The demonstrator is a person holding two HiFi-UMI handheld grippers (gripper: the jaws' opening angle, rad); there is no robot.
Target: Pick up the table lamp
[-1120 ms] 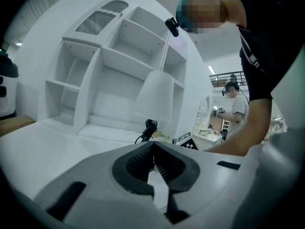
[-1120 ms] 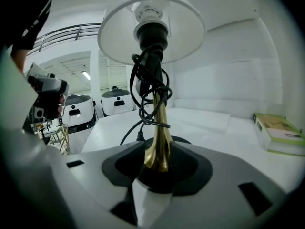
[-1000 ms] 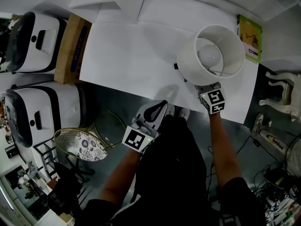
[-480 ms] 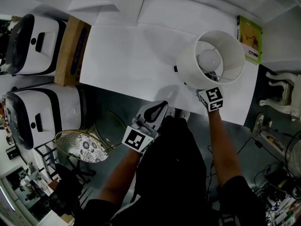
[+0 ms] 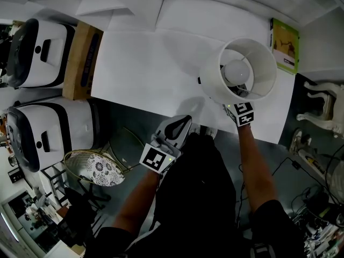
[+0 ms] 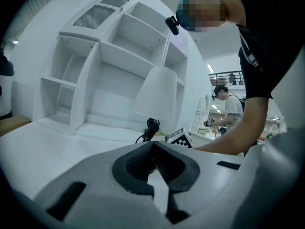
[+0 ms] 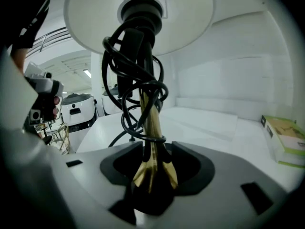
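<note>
The table lamp (image 5: 239, 71) stands near the front right of the white table (image 5: 145, 63). From above I look into its white shade at the bulb. In the right gripper view its gold stem (image 7: 151, 128), wound with black cord (image 7: 136, 70), rises between the jaws of my right gripper (image 7: 151, 168). Those jaws are opening, and a gap shows on each side of the stem. In the head view only that gripper's marker cube (image 5: 241, 113) shows, below the shade. My left gripper (image 5: 181, 124) hangs off the table's front edge, shut with nothing in it (image 6: 153, 149).
A green book (image 5: 285, 43) lies at the table's far right corner. A cardboard box (image 5: 80, 55) stands at the table's left end, beside two white machines (image 5: 37, 47). A gold wire stand (image 5: 99, 165) sits on the floor. A white shelf unit (image 6: 109, 75) backs the table.
The lamp shade has shifted a little to the left and looks more upright. The right gripper's marker cube edged toward the table. The left gripper stayed still.
</note>
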